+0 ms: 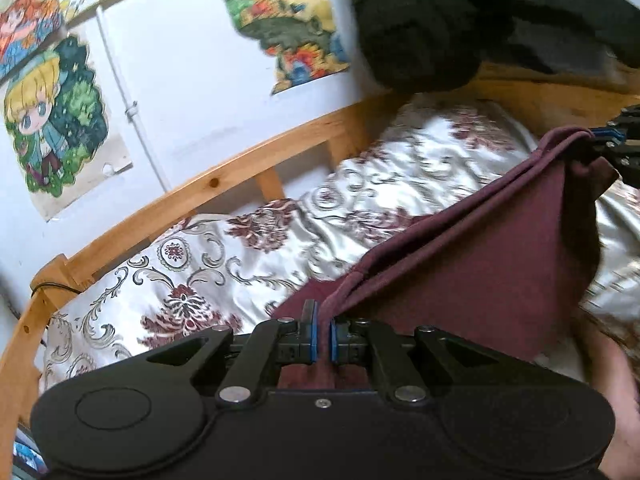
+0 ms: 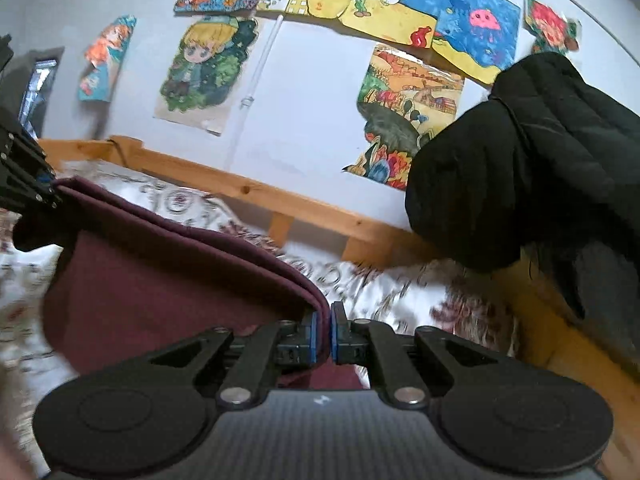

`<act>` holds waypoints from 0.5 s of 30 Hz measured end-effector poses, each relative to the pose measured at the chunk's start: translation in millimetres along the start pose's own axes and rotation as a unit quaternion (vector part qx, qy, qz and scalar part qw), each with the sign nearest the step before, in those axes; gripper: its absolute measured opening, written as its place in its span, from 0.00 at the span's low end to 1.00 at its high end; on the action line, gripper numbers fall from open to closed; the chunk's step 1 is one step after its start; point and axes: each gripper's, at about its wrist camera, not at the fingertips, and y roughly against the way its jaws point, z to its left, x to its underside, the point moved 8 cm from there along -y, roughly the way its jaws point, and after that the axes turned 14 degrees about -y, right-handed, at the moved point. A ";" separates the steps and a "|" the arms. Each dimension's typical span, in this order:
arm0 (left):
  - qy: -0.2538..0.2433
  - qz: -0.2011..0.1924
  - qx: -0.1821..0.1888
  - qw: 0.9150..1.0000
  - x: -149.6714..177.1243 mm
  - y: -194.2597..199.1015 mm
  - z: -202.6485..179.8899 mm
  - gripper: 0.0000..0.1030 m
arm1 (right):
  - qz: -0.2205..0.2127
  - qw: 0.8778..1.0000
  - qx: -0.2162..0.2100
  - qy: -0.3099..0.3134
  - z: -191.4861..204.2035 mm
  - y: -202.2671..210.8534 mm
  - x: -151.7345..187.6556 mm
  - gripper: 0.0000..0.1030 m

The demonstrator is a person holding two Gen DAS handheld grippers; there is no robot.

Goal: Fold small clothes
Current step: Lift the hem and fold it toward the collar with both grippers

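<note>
A maroon garment [image 1: 472,264] hangs stretched between my two grippers above the bed. My left gripper [image 1: 323,320] is shut on one end of its top edge. My right gripper [image 2: 324,322] is shut on the other end of that edge; it also shows at the right edge of the left wrist view [image 1: 600,138]. In the right wrist view the garment [image 2: 152,292] runs left to the left gripper [image 2: 44,190]. The cloth sags below the held edge, and its lower part is hidden.
A bed with a white floral satin cover [image 1: 224,252] lies below, bounded by a wooden rail [image 1: 224,172] along a wall with drawings [image 2: 200,72]. A black padded jacket [image 2: 532,160] hangs over the bed frame at the right.
</note>
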 end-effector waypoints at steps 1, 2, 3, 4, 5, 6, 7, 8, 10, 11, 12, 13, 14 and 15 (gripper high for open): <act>0.006 0.002 -0.003 1.000 -1.4 -14.3 6.2 0.06 | -0.002 1.000 0.002 0.002 -0.2 -16.1 0.2 0.07; 0.011 0.004 -0.007 1.000 -1.8 -27.4 11.6 0.06 | -0.004 1.000 0.004 0.001 -1.4 -32.3 0.3 0.07; 0.016 0.007 -0.014 1.000 -1.0 -43.3 17.4 0.07 | -0.005 1.000 0.007 -0.001 -3.0 -49.3 1.0 0.07; 0.020 0.009 -0.020 1.000 0.4 -55.7 21.3 0.07 | -0.006 1.000 0.008 -0.004 -5.0 -65.1 2.4 0.07; 0.025 0.012 -0.026 0.999 2.2 -70.5 25.3 0.07 | -0.007 1.000 0.009 -0.008 -6.7 -81.0 5.5 0.07; 0.033 0.016 -0.030 0.999 5.1 -85.2 28.9 0.08 | -0.004 1.000 0.010 -0.013 -8.0 -95.6 9.8 0.07; 0.042 0.017 -0.031 0.998 8.7 -98.7 31.9 0.08 | 0.001 1.000 0.013 -0.015 -8.6 -111.0 17.3 0.07; 0.049 0.018 -0.031 0.998 13.2 -109.9 34.8 0.08 | 0.005 1.000 0.016 -0.016 -9.7 -121.0 23.7 0.07; 0.061 0.025 -0.029 0.997 23.8 -133.6 37.5 0.08 | 0.020 0.999 0.021 -0.017 -11.0 -139.8 39.2 0.07; 0.069 0.028 -0.025 0.997 28.6 -145.8 38.3 0.08 | 0.032 0.999 0.023 -0.019 -12.2 -149.0 46.3 0.08; 0.074 0.031 -0.021 0.997 33.3 -155.6 38.2 0.08 | 0.042 0.999 0.024 -0.023 -13.4 -157.4 53.1 0.11; 0.077 0.034 -0.021 0.996 37.4 -165.3 37.7 0.08 | 0.051 0.998 0.026 -0.026 -14.5 -164.7 58.5 0.13; 0.080 0.034 -0.022 0.996 40.8 -171.6 37.3 0.08 | 0.057 0.998 0.028 -0.029 -15.5 -171.5 63.1 0.16; 0.083 0.034 -0.021 0.996 43.7 -176.0 37.3 0.08 | 0.063 0.997 0.030 -0.031 -15.9 -177.5 67.0 0.18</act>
